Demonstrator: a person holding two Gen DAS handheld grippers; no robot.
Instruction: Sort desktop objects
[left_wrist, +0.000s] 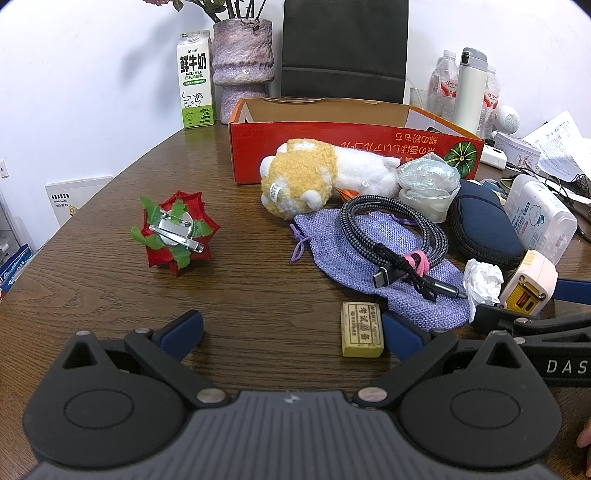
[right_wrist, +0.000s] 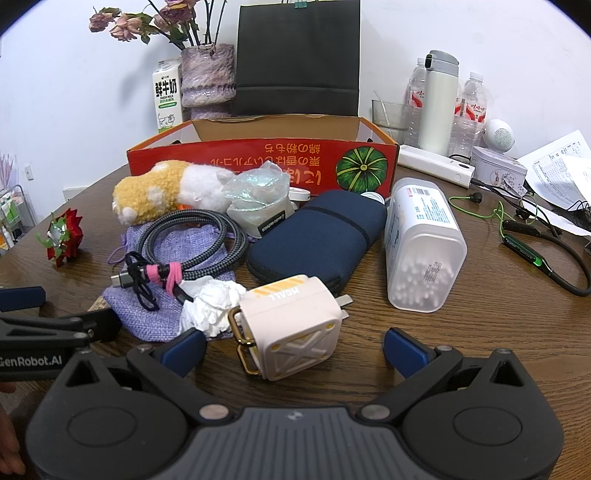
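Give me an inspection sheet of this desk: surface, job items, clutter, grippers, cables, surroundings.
Surface: brown wood table, crowded on the right.
Job's things: charger between the right gripper's open fingers, not clamped; eraser, tissue, plush, navy case, swab box, red flower; red box looks empty.
Clutter: purple pouch, bottles, papers.
Grippers: left gripper open, holding nothing.
Cables: coiled cable on pouch; green earphones.
Surroundings: milk carton, vase, white wall.

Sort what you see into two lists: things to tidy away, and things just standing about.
To sort: charger, cable, eraser, plush toy, fabric rose, into the red box.

Standing about: milk carton, vase, thermos.
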